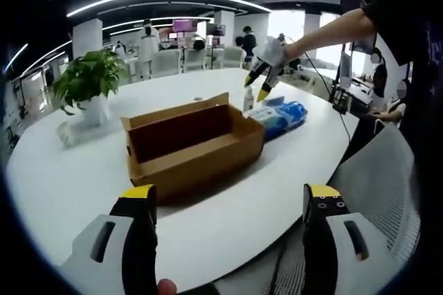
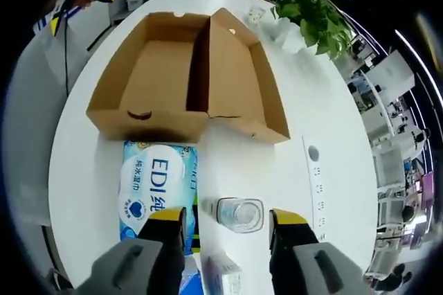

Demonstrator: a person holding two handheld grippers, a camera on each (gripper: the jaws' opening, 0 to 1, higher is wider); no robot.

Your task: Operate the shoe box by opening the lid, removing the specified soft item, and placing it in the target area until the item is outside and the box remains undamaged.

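Open brown shoe box (image 2: 187, 73), empty

An open brown cardboard shoe box (image 1: 190, 144) is seen on a round white table (image 1: 69, 184), its lid folded back. A blue-and-white soft tissue pack (image 1: 280, 118) lies just beside its far end, near a small clear bottle (image 1: 248, 99). The right gripper (image 1: 261, 82) is held above them. A potted green plant (image 1: 90, 84) stands apart. The left gripper (image 1: 228, 219) is spread wide.
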